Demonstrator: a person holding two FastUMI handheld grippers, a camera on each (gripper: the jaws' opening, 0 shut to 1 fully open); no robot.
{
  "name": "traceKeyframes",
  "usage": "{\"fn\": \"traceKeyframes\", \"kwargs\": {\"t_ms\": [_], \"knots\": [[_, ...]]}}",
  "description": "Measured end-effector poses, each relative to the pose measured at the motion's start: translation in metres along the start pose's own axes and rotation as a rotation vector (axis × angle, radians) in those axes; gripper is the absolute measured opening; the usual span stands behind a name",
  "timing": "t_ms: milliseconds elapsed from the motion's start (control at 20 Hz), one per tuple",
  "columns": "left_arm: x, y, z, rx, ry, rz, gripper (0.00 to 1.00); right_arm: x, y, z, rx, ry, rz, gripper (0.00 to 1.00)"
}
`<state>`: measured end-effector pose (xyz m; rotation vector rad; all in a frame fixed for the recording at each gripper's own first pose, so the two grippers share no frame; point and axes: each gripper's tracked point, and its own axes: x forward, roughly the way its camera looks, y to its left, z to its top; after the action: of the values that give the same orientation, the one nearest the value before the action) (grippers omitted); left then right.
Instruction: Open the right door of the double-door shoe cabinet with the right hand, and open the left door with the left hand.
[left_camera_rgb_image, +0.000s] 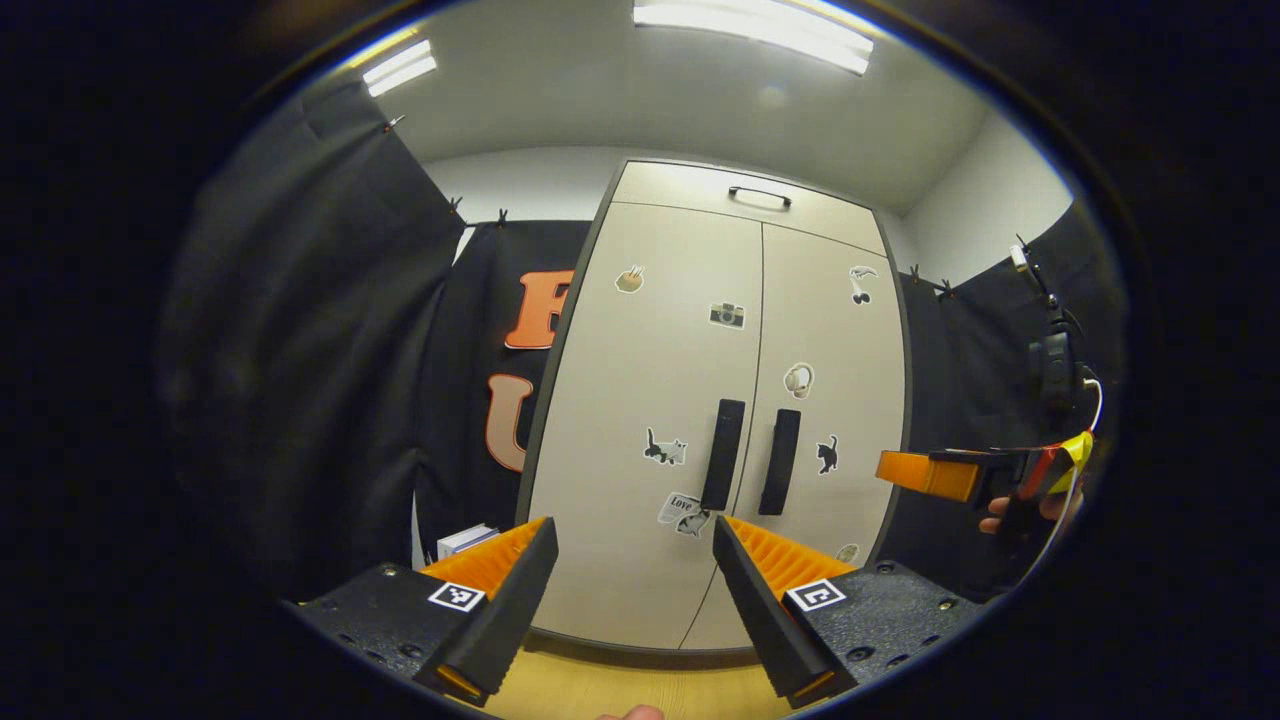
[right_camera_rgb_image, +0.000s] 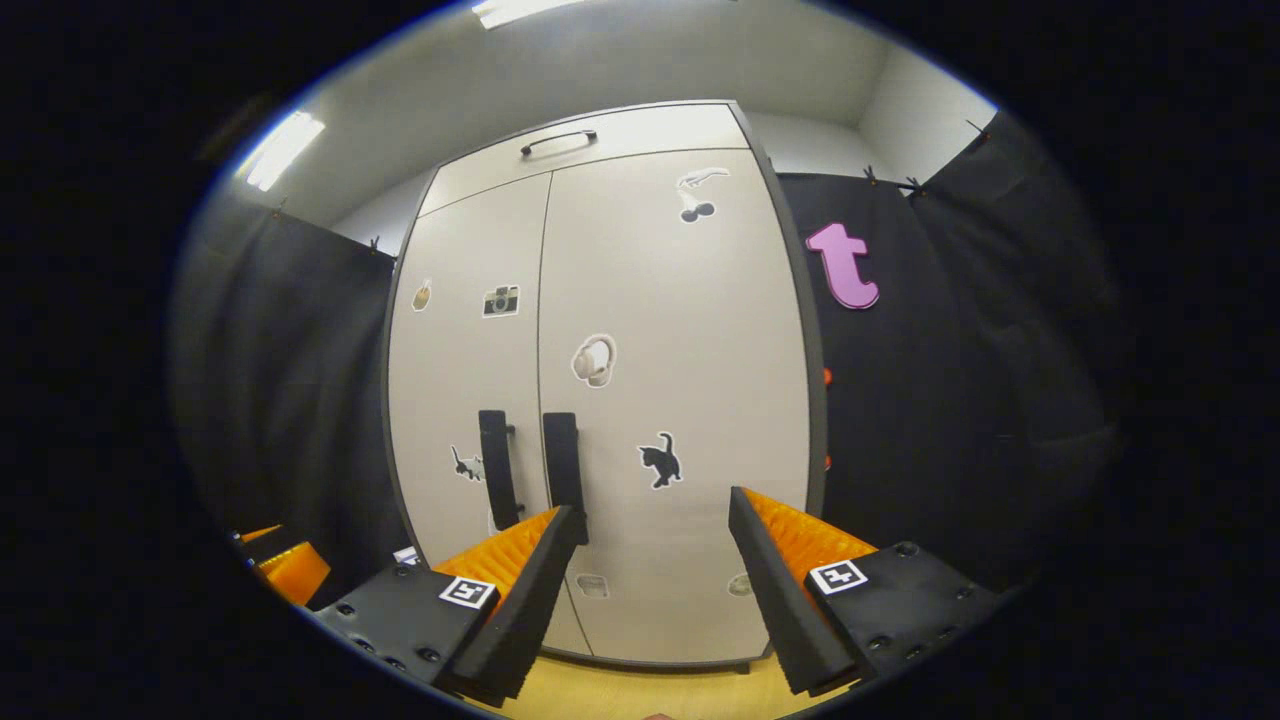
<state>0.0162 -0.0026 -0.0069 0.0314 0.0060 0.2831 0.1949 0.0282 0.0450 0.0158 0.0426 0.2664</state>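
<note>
While both doors of the shoe cabinet (left_camera_rgb_image: 700, 400) stand closed at frame centre, the left gripper (left_camera_rgb_image: 632, 600) hangs with jaws spread wide, gripping nothing. Likewise released, the right gripper (right_camera_rgb_image: 655, 590) sits lower centre, short of the right door's handle (right_camera_rgb_image: 563, 470), touching nothing.

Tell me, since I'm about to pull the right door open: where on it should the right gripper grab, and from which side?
Grip the right door's handle, the dark upright bar beside the centre seam of the cabinet. It stands vertical and off the door, so come straight from the front with the right gripper, jaws open and level, one finger on each side of the bar near its middle, then close and pull.
</note>
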Motion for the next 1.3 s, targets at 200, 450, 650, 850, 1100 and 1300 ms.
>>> {"fn": "traceKeyframes", "kwargs": {"t_ms": [200, 450, 650, 850, 1100, 1300], "knots": [[0.002, 0.008, -0.003, 0.001, -0.018, 0.044, 0.92, 0.043, 0.022, -0.010, -0.017, 0.022, 0.030, 0.98], [0.038, 0.034, -0.010, 0.048, -0.016, -0.036, 0.94, 0.086, 0.043, -0.031, -0.029, 0.044, 0.008, 0.98], [0.069, 0.052, -0.025, 0.022, -0.008, -0.103, 0.94, 0.108, 0.040, -0.038, -0.005, 0.032, -0.060, 0.93], [0.097, 0.062, -0.043, -0.019, 0.033, -0.151, 0.94, 0.120, 0.036, -0.033, 0.045, 0.016, -0.100, 0.89], [0.113, 0.062, -0.042, -0.052, 0.018, -0.186, 0.94, 0.130, 0.040, -0.032, -0.019, 0.005, -0.126, 0.78], [0.109, 0.056, -0.037, -0.053, 0.002, -0.204, 0.97, 0.131, 0.053, -0.030, -0.110, -0.024, -0.109, 0.40]]}}
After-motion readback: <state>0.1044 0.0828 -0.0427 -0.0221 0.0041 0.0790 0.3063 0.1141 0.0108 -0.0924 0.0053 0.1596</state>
